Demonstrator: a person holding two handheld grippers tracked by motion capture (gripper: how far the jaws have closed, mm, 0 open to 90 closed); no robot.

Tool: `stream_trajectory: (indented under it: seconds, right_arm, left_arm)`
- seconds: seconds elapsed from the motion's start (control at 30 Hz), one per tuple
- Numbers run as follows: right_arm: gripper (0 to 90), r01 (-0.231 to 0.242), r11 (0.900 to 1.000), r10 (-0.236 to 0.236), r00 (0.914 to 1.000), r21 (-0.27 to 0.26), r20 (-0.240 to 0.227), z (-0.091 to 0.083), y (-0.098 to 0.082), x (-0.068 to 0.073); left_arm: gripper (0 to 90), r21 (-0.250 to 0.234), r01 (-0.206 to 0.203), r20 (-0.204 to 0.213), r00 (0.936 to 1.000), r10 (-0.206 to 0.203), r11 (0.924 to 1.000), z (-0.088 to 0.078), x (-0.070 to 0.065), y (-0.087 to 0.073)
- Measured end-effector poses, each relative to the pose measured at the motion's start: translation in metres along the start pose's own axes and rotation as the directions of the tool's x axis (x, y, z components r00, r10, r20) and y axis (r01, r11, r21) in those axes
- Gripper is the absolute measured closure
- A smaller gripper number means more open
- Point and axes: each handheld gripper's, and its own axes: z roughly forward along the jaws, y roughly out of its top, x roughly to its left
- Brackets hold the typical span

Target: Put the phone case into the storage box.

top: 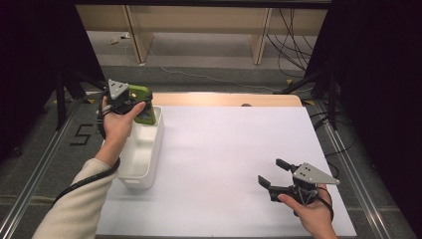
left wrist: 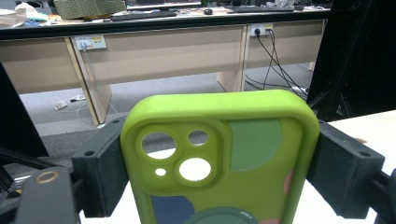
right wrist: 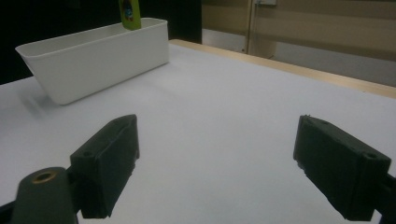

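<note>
Left gripper view: the case (left wrist: 219, 158) is cut off by the bottom edge, its sides hidden behind the left claw's (left wrist: 219, 172) pads. Right gripper view: the case (right wrist: 129, 14) is cropped by the top edge, its lower end hidden behind the bin (right wrist: 93, 60) wall.

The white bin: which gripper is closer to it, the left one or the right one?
Left. The left gripper holds a green phone case over the far end of the white bin. The right gripper hovers open, far across the table.
</note>
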Motion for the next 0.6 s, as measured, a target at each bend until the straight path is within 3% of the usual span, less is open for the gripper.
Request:
stream_trajectory:
  seconds: [0.6]
  right_arm:
    - [15.5, 0.002, 1.0, -0.002, 1.0, 0.0, -0.001, 0.0, 0.0, 0.0]
  left_arm:
    - [15.8, 0.025, -0.001, -0.011, 0.9999, 0.001, 0.9997, 0.011, -0.001, -0.003]
